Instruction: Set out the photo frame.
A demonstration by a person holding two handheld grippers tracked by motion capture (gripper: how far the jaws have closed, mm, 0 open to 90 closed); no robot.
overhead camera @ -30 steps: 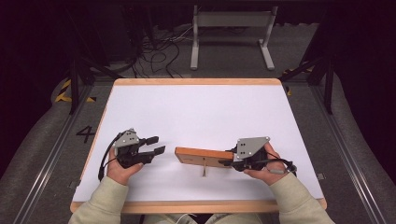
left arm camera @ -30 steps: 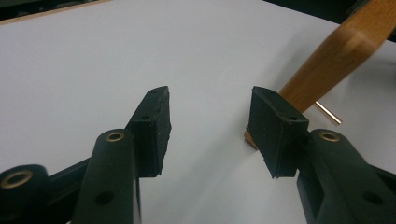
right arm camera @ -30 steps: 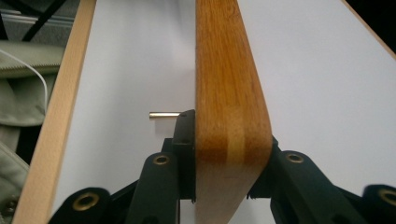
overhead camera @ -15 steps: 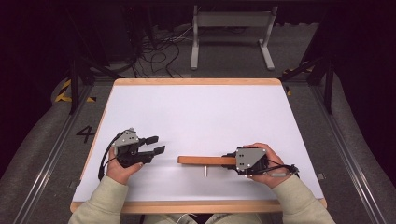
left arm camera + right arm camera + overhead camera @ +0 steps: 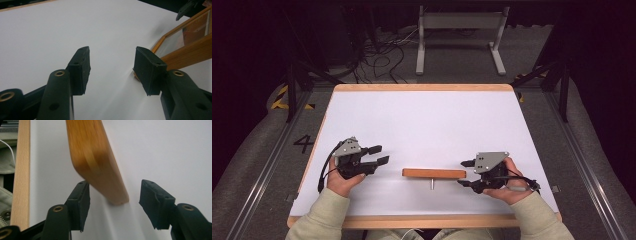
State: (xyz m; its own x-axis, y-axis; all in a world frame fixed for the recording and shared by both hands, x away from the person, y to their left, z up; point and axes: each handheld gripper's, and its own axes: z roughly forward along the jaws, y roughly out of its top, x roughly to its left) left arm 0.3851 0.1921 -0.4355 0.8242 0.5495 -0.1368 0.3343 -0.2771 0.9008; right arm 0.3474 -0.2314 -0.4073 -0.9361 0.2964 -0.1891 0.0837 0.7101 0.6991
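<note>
Spread apart, my right gripper's [image 5: 467, 173] jaws have just been opening; the wooden picture frame [image 5: 434, 173] stands on edge on the white counter [image 5: 422, 120], its end between them, pads off it. My left gripper [image 5: 379, 154] also has spread jaws, holding nothing, left of the frame.

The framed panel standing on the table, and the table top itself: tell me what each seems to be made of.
Framed panel: looks like wood, honey-coloured with a smooth, slightly glossy finish and rounded corners; grain lines show in the right gripper view. In the left gripper view the frame seems to hold a clear pane, glass or acrylic, I cannot tell which. Table top: a matt white sheet with a pale wooden edge, likely laminate.
</note>
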